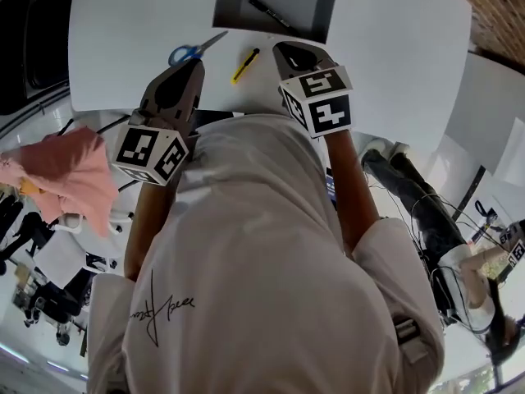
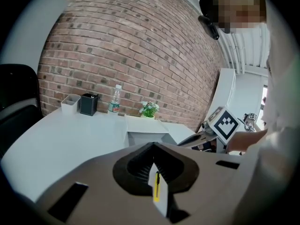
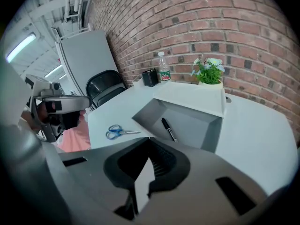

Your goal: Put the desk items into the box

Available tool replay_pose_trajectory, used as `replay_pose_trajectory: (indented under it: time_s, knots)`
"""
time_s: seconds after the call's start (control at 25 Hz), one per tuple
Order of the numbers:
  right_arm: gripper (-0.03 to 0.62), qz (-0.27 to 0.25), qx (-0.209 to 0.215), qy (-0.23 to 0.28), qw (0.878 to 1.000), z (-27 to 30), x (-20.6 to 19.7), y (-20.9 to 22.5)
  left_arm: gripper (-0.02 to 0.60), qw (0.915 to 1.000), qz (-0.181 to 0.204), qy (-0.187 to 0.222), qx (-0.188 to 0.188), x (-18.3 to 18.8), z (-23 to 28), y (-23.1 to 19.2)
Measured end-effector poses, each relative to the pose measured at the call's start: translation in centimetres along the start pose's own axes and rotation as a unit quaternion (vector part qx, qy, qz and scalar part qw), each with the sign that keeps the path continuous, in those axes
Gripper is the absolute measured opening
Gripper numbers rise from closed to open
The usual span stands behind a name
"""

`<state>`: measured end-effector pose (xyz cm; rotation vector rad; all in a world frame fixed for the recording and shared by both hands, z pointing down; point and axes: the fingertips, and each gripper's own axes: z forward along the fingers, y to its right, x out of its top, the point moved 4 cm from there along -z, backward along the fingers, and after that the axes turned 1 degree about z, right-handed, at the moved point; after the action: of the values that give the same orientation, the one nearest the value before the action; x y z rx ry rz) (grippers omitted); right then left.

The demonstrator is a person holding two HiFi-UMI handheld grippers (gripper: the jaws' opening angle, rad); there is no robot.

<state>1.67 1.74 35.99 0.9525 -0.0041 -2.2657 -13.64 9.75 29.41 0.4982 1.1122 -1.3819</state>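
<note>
My left gripper point(image 2: 152, 146) has its jaws closed tip to tip with nothing between them. Through the narrow slit below the tips I see the yellow utility knife point(image 2: 156, 187), which lies on the white worktop point(image 1: 394, 56) and is not touched by either gripper. My right gripper point(image 3: 149, 142) is likewise closed at the tips and empty. It hovers just in front of the open box point(image 3: 190, 121). In the box a black marker point(image 3: 168, 128) lies on the floor. The blue-handled scissors point(image 1: 193, 50) lie flat on the worktop outside the box, just ahead of my left gripper. In the head view the knife lies between the two grippers.
</note>
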Motion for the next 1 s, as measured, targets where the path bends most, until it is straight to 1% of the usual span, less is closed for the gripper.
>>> replay_pose_trajectory:
  time_s: [0.08,0.2,0.28,0.36,0.44,0.52,0.64,0.84,1.0]
  knots:
    - [0.028,0.000,0.004,0.000,1.000,0.2,0.0,-0.3,0.006,0.9998,0.012,-0.010,0.009,-0.4,-0.4,-0.8]
    - [0.028,-0.003,0.010,-0.002,1.000,0.5,-0.1,-0.6,0.006,0.9985,0.040,-0.031,0.023,-1.1,-0.8,-2.1]
    - [0.028,-0.004,0.015,-0.004,1.000,0.8,-0.2,-0.9,0.006,0.9973,0.054,-0.046,0.018,-1.8,-0.9,-2.6]
    - [0.028,-0.004,0.019,-0.006,1.000,1.1,-0.3,-1.0,0.006,0.9958,0.061,-0.068,0.006,-2.8,-0.9,-3.1]
    - [0.028,-0.002,0.021,-0.010,1.000,1.2,-0.5,-1.1,0.006,0.9930,0.075,-0.092,0.001,-3.8,-1.0,-3.6]
    - [0.028,-0.003,0.022,-0.012,1.000,1.3,-0.4,-1.1,0.006,0.9901,0.088,-0.110,0.004,-4.5,-1.0,-4.3]
    - [0.028,-0.006,0.024,-0.013,1.000,1.5,-0.2,-1.2,0.008,0.9859,0.100,-0.134,0.009,-5.4,-0.9,-5.7]
    - [0.028,-0.008,0.025,-0.021,0.999,1.5,-0.6,-1.2,0.008,0.9768,0.131,-0.169,0.008,-6.6,-0.5,-7.0]
    - [0.028,-0.006,0.026,-0.024,0.999,1.8,-0.8,-1.2,0.008,0.9719,0.136,-0.192,0.011,-7.4,0.1,-8.0]
